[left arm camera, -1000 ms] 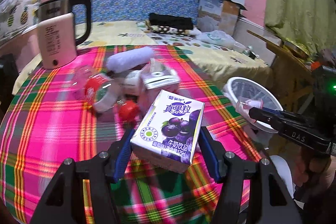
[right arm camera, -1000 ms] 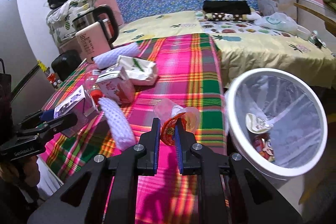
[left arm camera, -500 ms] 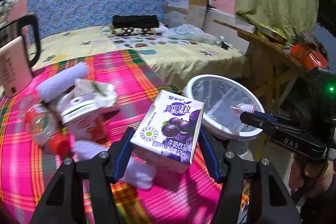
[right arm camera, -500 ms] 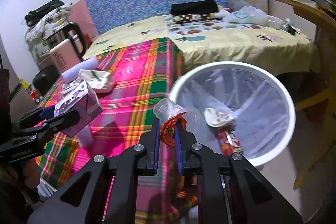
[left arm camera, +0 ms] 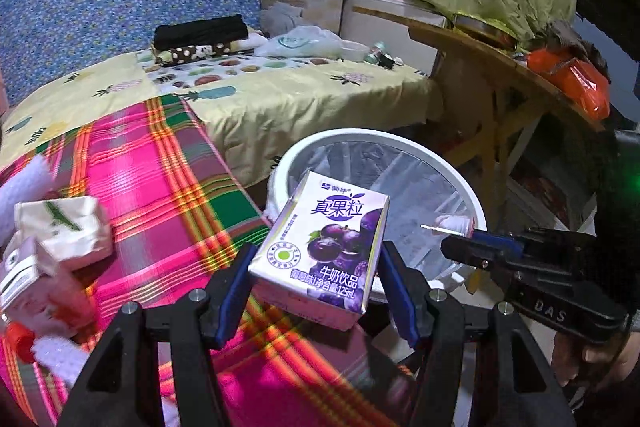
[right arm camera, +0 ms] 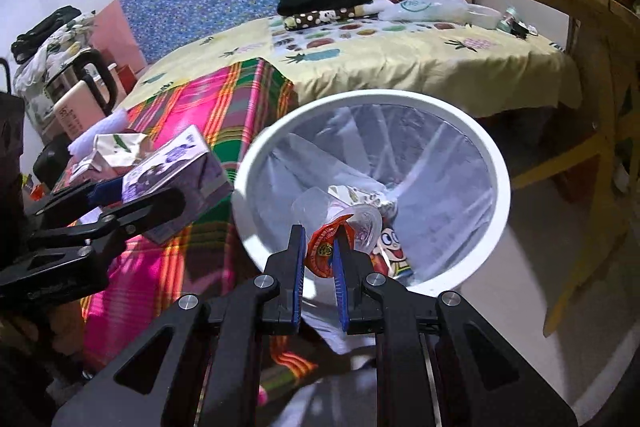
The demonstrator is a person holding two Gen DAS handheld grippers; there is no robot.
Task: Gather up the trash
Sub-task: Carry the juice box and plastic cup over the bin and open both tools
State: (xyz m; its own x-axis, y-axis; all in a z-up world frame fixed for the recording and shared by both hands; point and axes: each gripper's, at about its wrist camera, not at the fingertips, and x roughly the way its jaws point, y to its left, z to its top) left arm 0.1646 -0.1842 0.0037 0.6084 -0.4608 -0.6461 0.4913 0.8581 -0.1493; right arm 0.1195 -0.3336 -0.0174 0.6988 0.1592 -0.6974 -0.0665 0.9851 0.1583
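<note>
My left gripper (left arm camera: 316, 267) is shut on a purple grape milk carton (left arm camera: 324, 247) and holds it above the table's right edge, beside the white trash bin (left arm camera: 476, 203). My right gripper (right arm camera: 319, 251) is shut on a crumpled clear plastic cup with a red label (right arm camera: 340, 227) and holds it over the bin's near rim (right arm camera: 496, 163). The bin is lined with a clear bag and has wrappers (right arm camera: 392, 243) at the bottom. The left gripper with the carton (right arm camera: 176, 167) shows at the left of the right wrist view. The right gripper (left arm camera: 460, 239) shows at the right of the left wrist view.
More trash lies on the plaid tablecloth (left arm camera: 160, 179): a white crumpled carton (left arm camera: 64, 227), a pink carton (left arm camera: 28, 275) and a red cap (left arm camera: 16, 343). A kettle (right arm camera: 80, 99) stands at the far left. A bed (left arm camera: 280, 87) lies behind, a wooden table (left arm camera: 500, 59) at right.
Both grippers have swung right from over the table toward the bin. The right gripper with the cup now hangs over the bin's opening; the carton is now at the table's edge.
</note>
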